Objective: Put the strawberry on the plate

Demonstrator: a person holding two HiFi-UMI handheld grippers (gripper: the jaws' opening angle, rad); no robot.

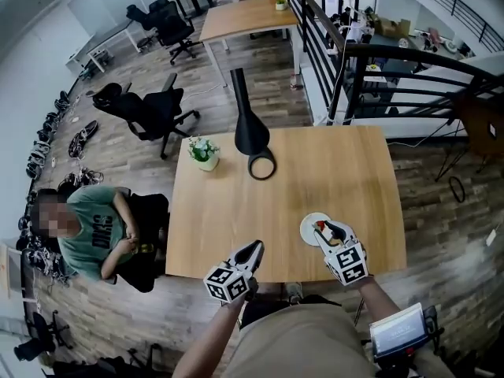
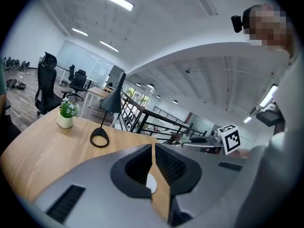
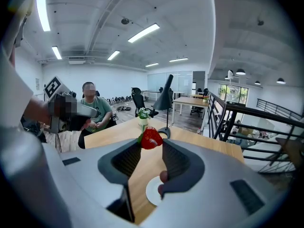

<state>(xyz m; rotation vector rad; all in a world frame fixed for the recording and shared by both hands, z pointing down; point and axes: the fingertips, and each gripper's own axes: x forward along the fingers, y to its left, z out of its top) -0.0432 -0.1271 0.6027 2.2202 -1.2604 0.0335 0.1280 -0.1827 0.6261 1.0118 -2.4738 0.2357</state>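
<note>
Near the front edge of the wooden worktop [image 1: 315, 172], a small white plate [image 1: 308, 228] is seen, and the right gripper [image 1: 324, 230] is held over it. A red strawberry [image 3: 151, 138] with its green leaves is pinched between the tips of that gripper's fingers [image 3: 176, 161], which are set narrowly apart around the fruit. The plate is visible below the fruit through the gap between the fingers; whether the strawberry touches the plate cannot be told. The left gripper [image 1: 253, 250] is held just left of the plate, at the same front edge. Its fingers [image 2: 176, 167] are brought together at the tips, and nothing is gripped between them. Farther back on the worktop, a black desk lamp [image 1: 250, 129] is set on its ring-shaped base. A small potted plant [image 1: 204, 153] in a pale pot is placed just beside it, to its left. Beside the worktop's left edge, a person in a green shirt [image 1: 94, 233] is seated. A black office chair [image 1: 150, 113] is seen on the wood floor beyond.
</note>
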